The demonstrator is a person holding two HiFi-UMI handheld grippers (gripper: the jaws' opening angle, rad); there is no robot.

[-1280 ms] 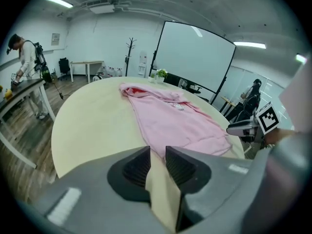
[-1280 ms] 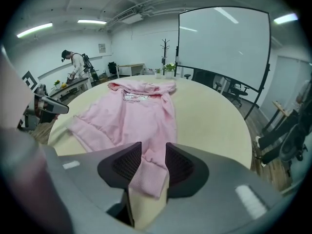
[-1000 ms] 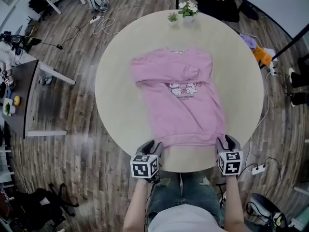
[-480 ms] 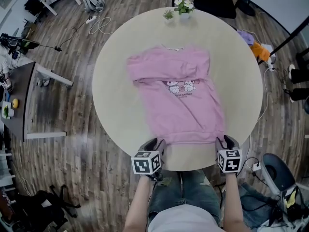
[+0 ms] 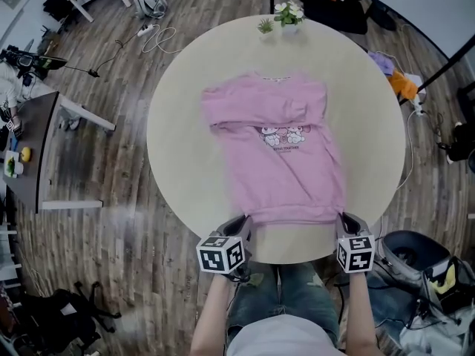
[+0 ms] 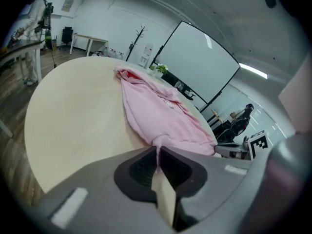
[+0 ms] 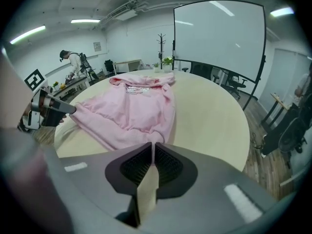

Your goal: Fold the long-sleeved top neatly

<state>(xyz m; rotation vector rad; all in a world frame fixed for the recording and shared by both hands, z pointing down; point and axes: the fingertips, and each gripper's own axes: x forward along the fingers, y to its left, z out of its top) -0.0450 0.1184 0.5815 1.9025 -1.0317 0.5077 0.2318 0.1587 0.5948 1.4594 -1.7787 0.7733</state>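
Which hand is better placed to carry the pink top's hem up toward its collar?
Neither alone: the left tool pinches the left corner of the hem, and the right tool has just closed its jaws on the right corner. Lifting one side would probably skew the top.

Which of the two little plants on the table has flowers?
The right-hand plant in the head view, with pale blooms; the smaller plant left of it is plain green.

- A round beige counter [image 5: 185,162] is seen on a wooden floor [image 5: 133,221].
- Two small potted plants [image 5: 289,13] are placed at its twelve o'clock rim.
- A dark desk [image 5: 33,150] is set at nine o'clock.
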